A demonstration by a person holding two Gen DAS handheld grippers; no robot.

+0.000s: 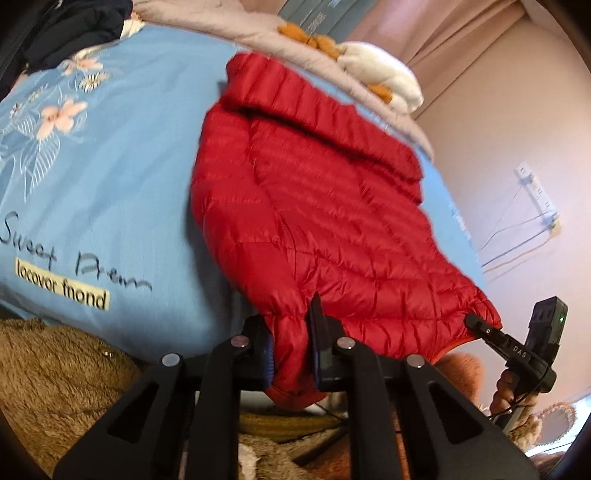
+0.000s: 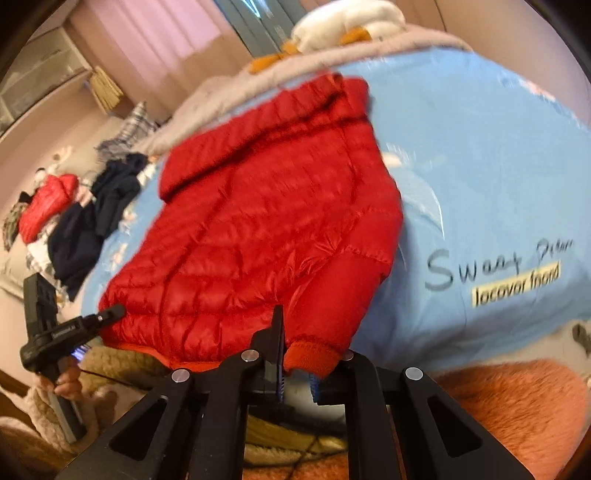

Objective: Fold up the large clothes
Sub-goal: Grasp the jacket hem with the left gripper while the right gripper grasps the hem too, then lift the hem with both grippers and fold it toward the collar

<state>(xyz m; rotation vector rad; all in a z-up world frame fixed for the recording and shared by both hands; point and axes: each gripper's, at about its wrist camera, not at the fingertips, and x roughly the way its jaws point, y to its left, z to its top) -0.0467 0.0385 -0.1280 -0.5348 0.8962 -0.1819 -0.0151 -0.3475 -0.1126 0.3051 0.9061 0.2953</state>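
Observation:
A red quilted puffer jacket (image 1: 314, 206) lies spread on the blue bedspread (image 1: 122, 177), collar at the far end, hem at the near bed edge. My left gripper (image 1: 291, 350) is shut on the jacket's near cuff and hem. In the right wrist view the same jacket (image 2: 266, 229) fills the middle. My right gripper (image 2: 306, 354) is shut on a red ribbed cuff at the hem. Each gripper shows in the other's view, clamped on a hem corner: the right one (image 1: 476, 323) and the left one (image 2: 114, 312).
A white and orange plush toy (image 1: 380, 74) lies on the grey quilt (image 1: 258, 35) beyond the jacket. Dark navy clothes (image 2: 99, 218) and another red garment (image 2: 44, 210) lie further off. A brown fuzzy blanket (image 1: 55, 369) and an orange one (image 2: 517, 398) hang below the bed edge.

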